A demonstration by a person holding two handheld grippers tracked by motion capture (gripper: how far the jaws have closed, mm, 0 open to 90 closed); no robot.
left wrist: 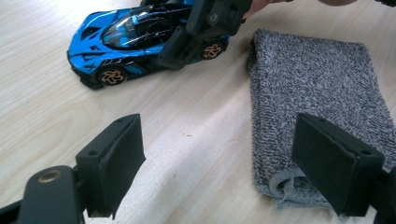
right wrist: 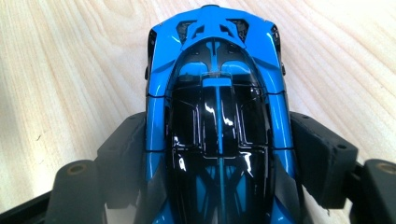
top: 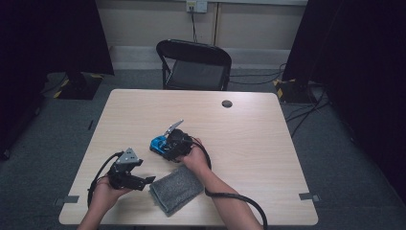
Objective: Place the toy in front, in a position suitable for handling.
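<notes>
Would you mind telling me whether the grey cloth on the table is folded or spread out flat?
Folded. The left gripper view shows the grey cloth as a compact rectangle with doubled layers at its near edge on the table.

Recording lab — bare wooden table (top: pixel 249 139), black curtains (top: pixel 48 33), folding chair (top: pixel 194 64), floor cables (top: pixel 306 112)

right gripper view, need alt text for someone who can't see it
A blue and black toy car seen from above sits between the two black jaws of the right hand-held gripper, one jaw at each flank. Whether the pads press on its sides cannot be told. It rests on a light wooden table.
</notes>
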